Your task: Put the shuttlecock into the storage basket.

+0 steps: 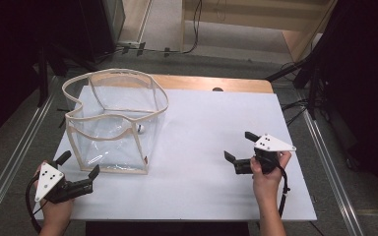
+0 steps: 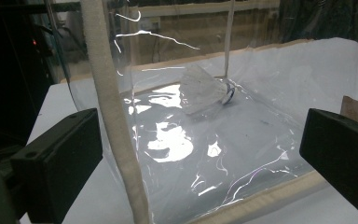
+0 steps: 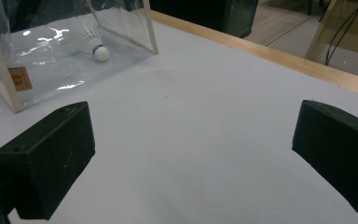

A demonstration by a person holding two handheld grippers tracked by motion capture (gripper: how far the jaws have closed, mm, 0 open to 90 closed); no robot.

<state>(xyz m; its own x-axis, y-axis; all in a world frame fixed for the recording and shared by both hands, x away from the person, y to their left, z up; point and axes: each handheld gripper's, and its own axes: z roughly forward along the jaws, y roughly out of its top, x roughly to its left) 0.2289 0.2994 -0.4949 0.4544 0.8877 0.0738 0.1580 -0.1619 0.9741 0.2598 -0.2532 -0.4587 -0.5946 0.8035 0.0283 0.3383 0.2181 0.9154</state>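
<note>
The white table fills the middle of the high view. At its left stands the clear bag, upright and open-topped, with the shuttlecock lying on its floor, cork toward frame right. The left gripper, jaws apart, sits at lower left just beside the bag's near corner seam, nearer than the right gripper, also spread, at right, well apart.

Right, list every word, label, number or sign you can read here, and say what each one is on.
No text can be read.
Small brown tag on the clear bag, low near its corner: carries a round mark, too small and blurred to read.
Shuttlecock inside the bag: a blue band above the cork, no lettering legible.
</note>
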